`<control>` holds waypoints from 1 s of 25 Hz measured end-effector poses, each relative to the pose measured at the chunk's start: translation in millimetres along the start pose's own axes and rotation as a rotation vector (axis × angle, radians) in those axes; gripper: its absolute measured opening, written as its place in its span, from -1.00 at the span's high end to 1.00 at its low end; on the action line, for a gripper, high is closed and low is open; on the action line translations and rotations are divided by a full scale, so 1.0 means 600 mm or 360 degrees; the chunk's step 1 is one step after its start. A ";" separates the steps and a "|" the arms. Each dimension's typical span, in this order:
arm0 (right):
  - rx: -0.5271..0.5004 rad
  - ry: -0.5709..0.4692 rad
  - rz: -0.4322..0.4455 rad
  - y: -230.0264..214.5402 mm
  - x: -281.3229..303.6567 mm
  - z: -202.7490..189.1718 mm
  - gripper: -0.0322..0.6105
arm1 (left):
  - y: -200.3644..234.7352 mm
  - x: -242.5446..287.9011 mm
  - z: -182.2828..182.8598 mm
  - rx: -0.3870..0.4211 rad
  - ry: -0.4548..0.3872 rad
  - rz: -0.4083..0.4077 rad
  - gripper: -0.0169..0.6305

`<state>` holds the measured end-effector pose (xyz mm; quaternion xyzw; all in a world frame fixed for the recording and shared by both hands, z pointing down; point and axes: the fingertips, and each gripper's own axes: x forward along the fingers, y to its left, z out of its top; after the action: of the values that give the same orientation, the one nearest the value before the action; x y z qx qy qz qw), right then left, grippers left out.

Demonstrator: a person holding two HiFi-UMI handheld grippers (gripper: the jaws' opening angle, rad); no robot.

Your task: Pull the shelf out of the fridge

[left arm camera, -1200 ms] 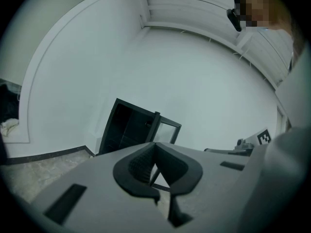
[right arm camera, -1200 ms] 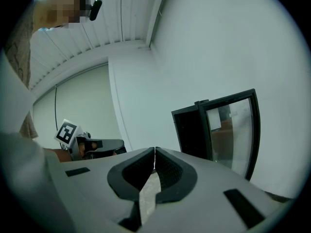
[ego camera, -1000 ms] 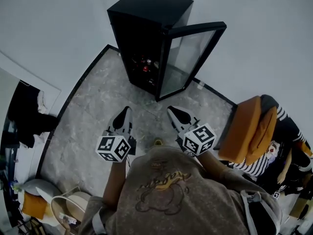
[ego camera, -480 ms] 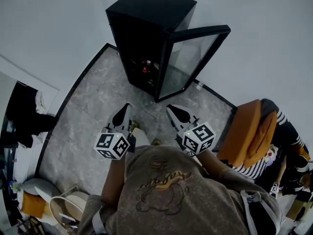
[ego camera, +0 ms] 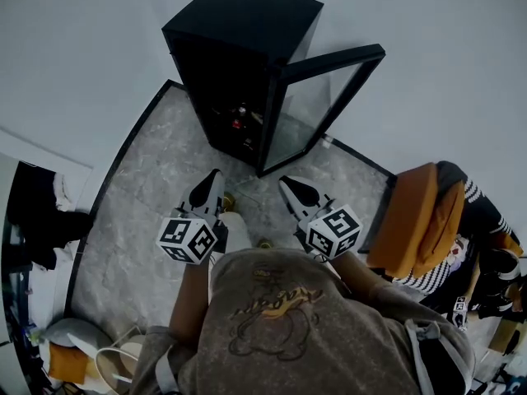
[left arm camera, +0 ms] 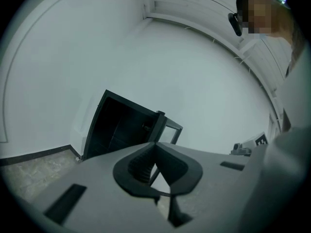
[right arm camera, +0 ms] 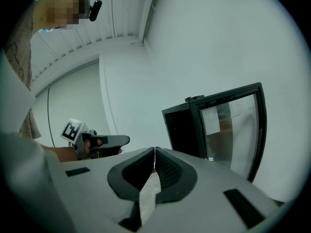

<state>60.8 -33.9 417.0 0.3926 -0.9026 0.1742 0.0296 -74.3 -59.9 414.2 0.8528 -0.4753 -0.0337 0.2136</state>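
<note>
I am holding both tools closed and empty. The left gripper [ego camera: 214, 178] and the right gripper [ego camera: 290, 184] each have their jaws meeting tip to tip with nothing between them. They are hovering over the grey marbled floor [ego camera: 156, 179], well apart from the small black cabinet fridge [ego camera: 247, 48].

The fridge's glass-panelled door [ego camera: 317, 97] is standing open to the right. The shelf is lying somewhere in the dark interior. I am not making out its edge, only a few small items [ego camera: 240, 122], one of them reddish.

I am weighing three risks:
- Reaching in with the jaws closed, I would be nudging the shelf rather than gripping it.
- Pulling unevenly could be tipping those items off.
- The right gripper is passing near the glass and could be knocking the door.
</note>
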 end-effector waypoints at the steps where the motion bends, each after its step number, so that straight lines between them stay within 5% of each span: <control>1: 0.0003 0.0000 -0.0010 -0.004 0.007 0.002 0.83 | 0.007 0.007 0.002 -0.0012 0.0004 -0.0006 0.93; 25: 0.0123 0.0022 -0.0171 -0.102 0.227 0.060 0.83 | 0.225 0.240 0.033 -0.0388 0.0199 -0.0248 0.91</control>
<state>13.7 -179.7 427.0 0.4401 -0.8726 0.2100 0.0301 -108.2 -247.1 470.4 0.8552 -0.3860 -0.0546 0.3415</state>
